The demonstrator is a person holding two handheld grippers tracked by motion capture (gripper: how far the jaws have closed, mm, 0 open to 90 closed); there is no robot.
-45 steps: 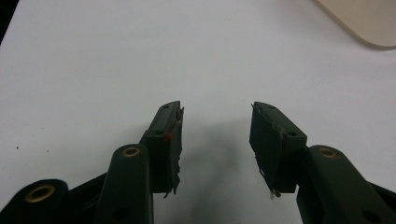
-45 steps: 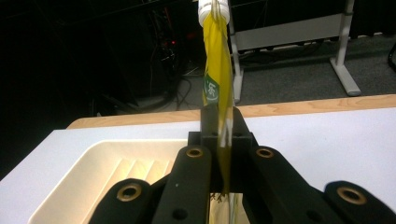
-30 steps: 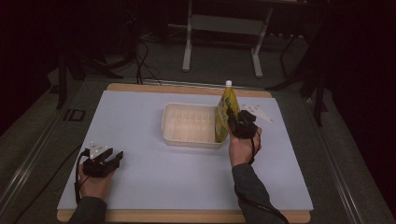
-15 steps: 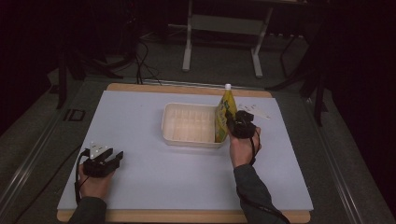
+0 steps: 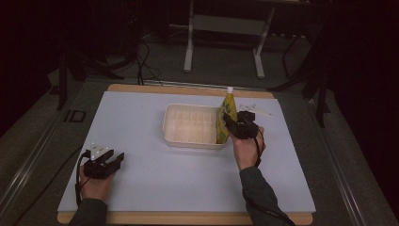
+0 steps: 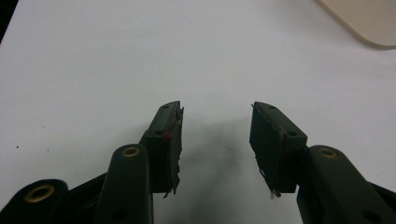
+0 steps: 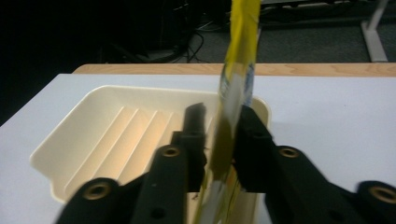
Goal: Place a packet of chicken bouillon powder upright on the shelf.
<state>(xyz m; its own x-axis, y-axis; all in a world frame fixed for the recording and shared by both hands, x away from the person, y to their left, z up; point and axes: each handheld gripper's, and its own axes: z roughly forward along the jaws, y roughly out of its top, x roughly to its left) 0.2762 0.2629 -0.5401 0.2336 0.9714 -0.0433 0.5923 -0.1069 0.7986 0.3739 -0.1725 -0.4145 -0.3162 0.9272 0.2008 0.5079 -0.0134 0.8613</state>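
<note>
A yellow squeeze pouch (image 5: pixel 226 115) with a white cap stands upright over the right end of a cream ribbed tray (image 5: pixel 190 126). My right gripper (image 5: pixel 230 124) is shut on the pouch at its middle. In the right gripper view the pouch (image 7: pixel 236 98) sits edge-on between the two black jaws, above the tray (image 7: pixel 112 135). My left gripper (image 5: pixel 114 160) rests open on the white mat near the front left; in the left gripper view its gripper (image 6: pixel 215 125) has nothing between its jaws.
A white mat (image 5: pixel 141 113) covers the wooden tabletop. A flat white paper-like item (image 5: pixel 256 109) lies behind the right hand. A metal stand (image 5: pixel 223 42) and cables are on the dark floor beyond the far edge. A corner of the tray (image 6: pixel 364 23) appears in the left gripper view.
The right gripper has carried the pouch slightly left and nearer, over the tray's right end. The left gripper has stayed put.
</note>
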